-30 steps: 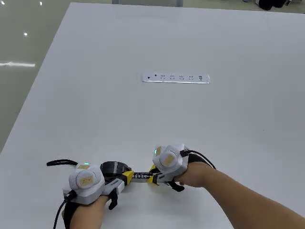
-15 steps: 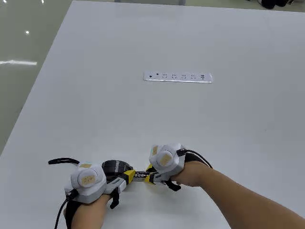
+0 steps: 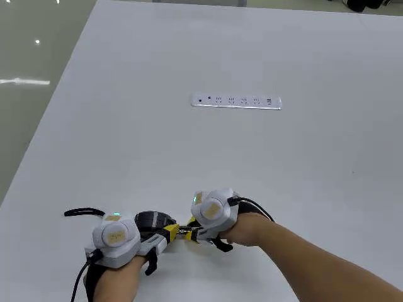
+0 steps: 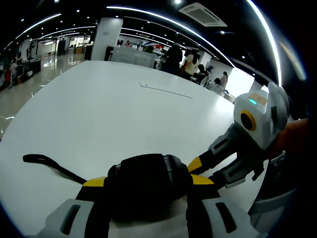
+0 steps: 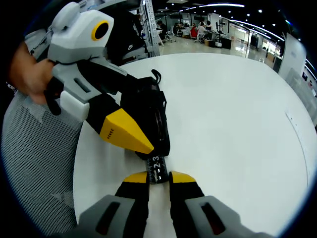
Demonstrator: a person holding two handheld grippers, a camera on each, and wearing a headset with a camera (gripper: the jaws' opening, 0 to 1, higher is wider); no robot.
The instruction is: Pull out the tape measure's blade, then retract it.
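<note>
Tape measure [image 4: 148, 186] at tabletop's [image 3: 252, 163] front edge, blade [image 5: 156, 162] barely out.
Your left gripper [image 3: 160, 233] clamps it, right gripper [image 5: 154, 179] pinches blade; pull and retraction seem left.

The tip of the blade [image 5: 156, 167] is hidden between the right tongs [image 5: 159, 178].

Left tool [image 4: 147, 179] clamped, right tool [image 5: 159, 176] pinched, tips facing

White table [image 3: 264, 170] stretching away toward the far end, white power strip [image 3: 237, 102] lying flat near its middle, black tape measure [image 3: 153, 221] sitting close to the near edge, its black strap [image 3: 80, 212] trailing leftward over the surface
</note>
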